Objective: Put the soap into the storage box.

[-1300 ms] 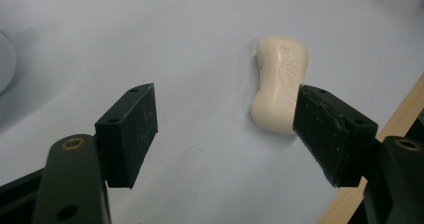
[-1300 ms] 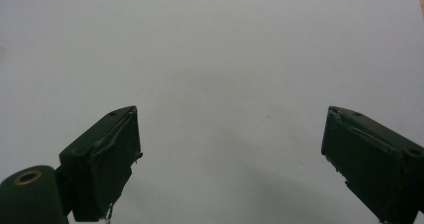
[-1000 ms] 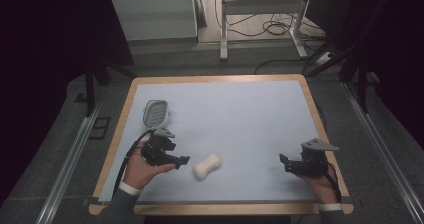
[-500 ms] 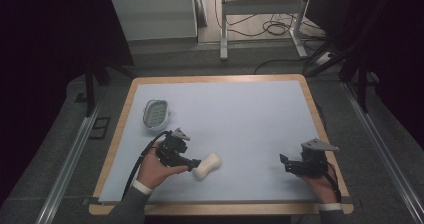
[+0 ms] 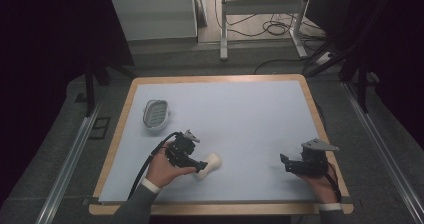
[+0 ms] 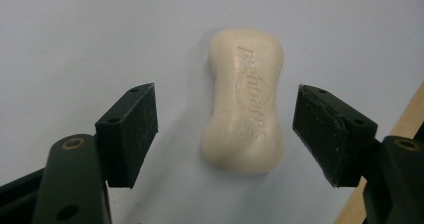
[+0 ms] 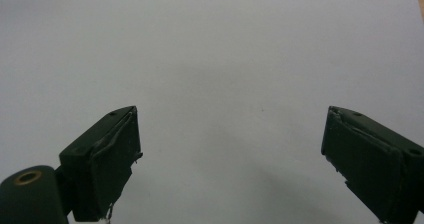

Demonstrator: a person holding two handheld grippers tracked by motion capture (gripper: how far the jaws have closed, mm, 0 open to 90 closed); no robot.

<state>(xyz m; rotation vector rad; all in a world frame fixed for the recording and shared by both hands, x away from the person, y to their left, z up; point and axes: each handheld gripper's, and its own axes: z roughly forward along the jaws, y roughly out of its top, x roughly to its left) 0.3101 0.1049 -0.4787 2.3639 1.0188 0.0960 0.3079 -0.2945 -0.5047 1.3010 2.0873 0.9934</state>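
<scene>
Pale blue surface (image 5: 250, 114) with wood edging carried a cream soap bar (image 6: 245, 101) near its front and a soap dish (image 5: 155, 114) at left. Left gripper (image 6: 225, 134) stood wide open with its fingers (image 6: 127, 129) flanking the bar, apart from it. Right gripper (image 7: 230, 159) was also wide open over bare surface, holding nothing.

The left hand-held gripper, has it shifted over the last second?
Yes. The left hand-held gripper has moved rightward, away from the soap dish at the table's left side, and now reaches the soap bar with its jaws open on either side.
</scene>
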